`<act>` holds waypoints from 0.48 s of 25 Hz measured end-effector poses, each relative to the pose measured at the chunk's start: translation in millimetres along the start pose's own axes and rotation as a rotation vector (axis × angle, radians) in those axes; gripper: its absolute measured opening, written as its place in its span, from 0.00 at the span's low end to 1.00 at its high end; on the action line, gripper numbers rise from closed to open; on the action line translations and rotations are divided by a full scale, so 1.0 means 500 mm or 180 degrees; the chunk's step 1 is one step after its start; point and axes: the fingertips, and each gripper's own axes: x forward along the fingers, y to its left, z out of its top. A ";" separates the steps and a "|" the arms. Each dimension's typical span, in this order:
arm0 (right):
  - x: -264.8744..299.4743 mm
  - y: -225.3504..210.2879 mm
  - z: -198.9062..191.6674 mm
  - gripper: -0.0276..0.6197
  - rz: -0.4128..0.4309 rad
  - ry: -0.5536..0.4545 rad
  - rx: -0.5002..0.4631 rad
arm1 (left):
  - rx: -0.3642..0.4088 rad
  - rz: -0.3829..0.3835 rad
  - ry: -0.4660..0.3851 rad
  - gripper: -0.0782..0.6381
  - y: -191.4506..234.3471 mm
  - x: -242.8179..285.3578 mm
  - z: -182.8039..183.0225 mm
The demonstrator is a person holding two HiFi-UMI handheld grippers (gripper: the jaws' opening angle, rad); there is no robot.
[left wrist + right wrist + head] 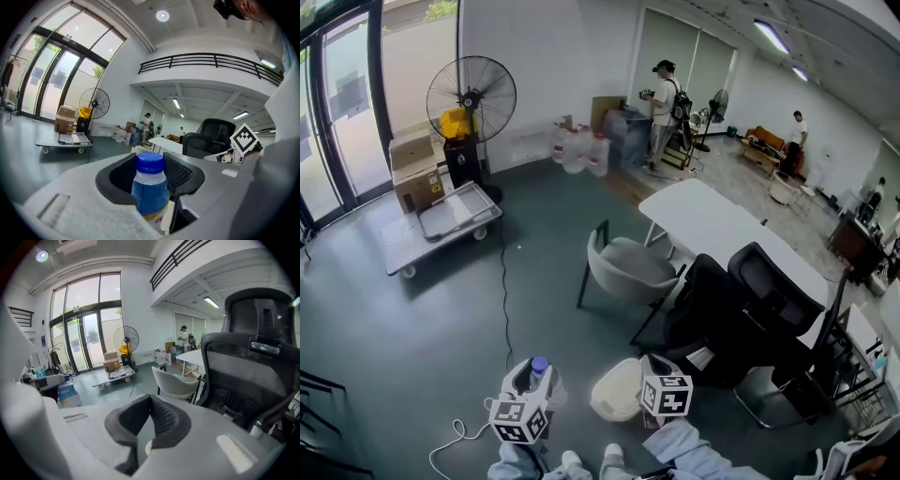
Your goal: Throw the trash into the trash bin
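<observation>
Head view | left gripper [532, 375]: bottle [539, 365] | grey chair [628, 267] ahead | black chair [773, 295] right

Left tool [150, 174] & right tool [149, 420]: same build, pale grey moulded shells w/ rounded edges and a small raised rectangular strip on top. Jaw liners are black and curved; inner pads [165, 419] have a fine grid texture. Each tool carries a white marker cube w/ black square patterns: left cube [519, 419], right cube [666, 396]. Person wears a pale blue-grey sleeve [701, 452], similar fabric on the other side, & white shoes [572, 461].
</observation>
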 end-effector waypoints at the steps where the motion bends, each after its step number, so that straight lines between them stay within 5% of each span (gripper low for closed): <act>1: 0.005 -0.007 -0.005 0.05 0.0001 0.0015 0.0029 | 0.0014 -0.0026 0.0017 0.37 -0.007 0.006 -0.003; 12: 0.101 -0.059 -0.137 0.05 0.0137 0.0236 0.0332 | 0.0016 -0.0034 0.0369 0.37 -0.018 0.072 -0.179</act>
